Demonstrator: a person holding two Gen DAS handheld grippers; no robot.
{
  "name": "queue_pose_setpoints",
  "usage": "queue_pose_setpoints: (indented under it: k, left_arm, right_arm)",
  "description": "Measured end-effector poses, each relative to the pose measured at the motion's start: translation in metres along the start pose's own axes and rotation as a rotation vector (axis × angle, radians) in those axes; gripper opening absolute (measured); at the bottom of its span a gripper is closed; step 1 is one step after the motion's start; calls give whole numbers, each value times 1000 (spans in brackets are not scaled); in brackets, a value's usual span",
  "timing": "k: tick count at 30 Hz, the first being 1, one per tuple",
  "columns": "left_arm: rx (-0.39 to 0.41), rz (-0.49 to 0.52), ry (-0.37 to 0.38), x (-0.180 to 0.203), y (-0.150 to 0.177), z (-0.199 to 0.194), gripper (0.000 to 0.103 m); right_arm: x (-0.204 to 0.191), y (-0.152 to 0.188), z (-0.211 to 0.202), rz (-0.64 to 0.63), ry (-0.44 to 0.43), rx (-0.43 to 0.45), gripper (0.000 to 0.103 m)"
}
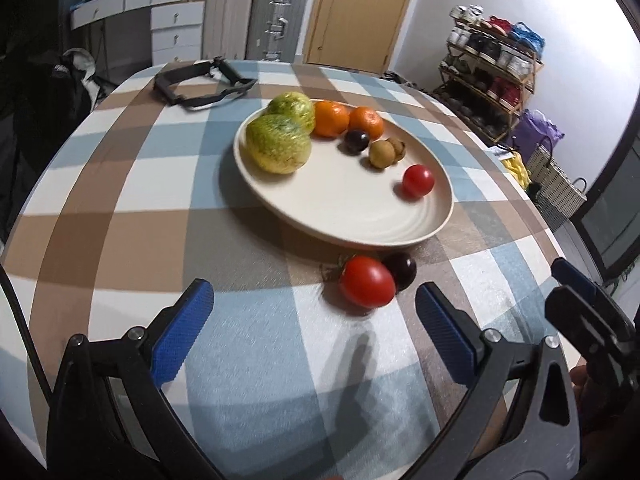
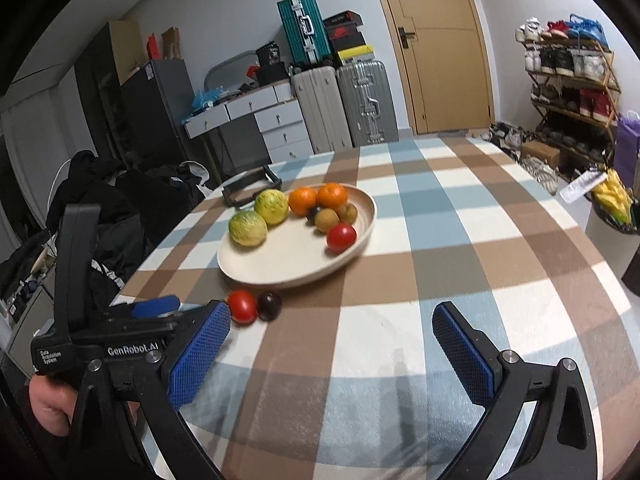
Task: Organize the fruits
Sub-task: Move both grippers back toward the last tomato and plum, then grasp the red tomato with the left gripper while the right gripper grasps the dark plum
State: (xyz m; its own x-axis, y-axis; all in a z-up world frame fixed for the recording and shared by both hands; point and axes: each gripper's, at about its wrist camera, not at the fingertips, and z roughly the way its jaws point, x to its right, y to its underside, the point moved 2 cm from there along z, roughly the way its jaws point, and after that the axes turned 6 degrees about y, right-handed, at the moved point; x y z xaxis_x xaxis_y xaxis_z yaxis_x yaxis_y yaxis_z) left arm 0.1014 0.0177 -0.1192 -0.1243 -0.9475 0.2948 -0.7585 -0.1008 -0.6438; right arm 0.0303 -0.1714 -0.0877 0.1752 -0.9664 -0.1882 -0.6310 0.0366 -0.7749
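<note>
ok, both grippers spread wide, holding nothing: left gripper (image 1: 314,320), right gripper (image 2: 332,344). red tomato (image 1: 367,287) and dark plum (image 1: 401,270) touching, on checked cloth (image 1: 132,208) just beside plate (image 1: 344,216) near rim.

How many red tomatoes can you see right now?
2. One tomato sits on the plate near its rim; the other tomato lies on the tablecloth beside a dark plum. None appear hidden.
</note>
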Motion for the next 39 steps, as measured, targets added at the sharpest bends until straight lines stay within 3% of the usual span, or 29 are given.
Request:
queue_pose_setpoints:
  k: [3,5,10,13,23,39]
  left_arm:
    - [-11,10,29,3,-4,6,92]
    - [-20,2,52,2,-7,10,78]
    - [-44,-10,118,1,-8,17,55]
    - [-61,-8,194,3,-8,19,29]
    - [-32,-60,222,-12,-8,11,28]
    - [115,-105,236,-53,-12,-60,28]
  right_arm:
    - [4,2,3,17,0,-18,103]
    - [7,3,6,24,-2,-26,103]
    - [9,1,9,31,-8,-37,103]
    - [9,1,11,32,-10,-44,103]
    - [7,2,20,32,-15,-82,103]
    - [-40,-7,73,-77,-103,-251,102]
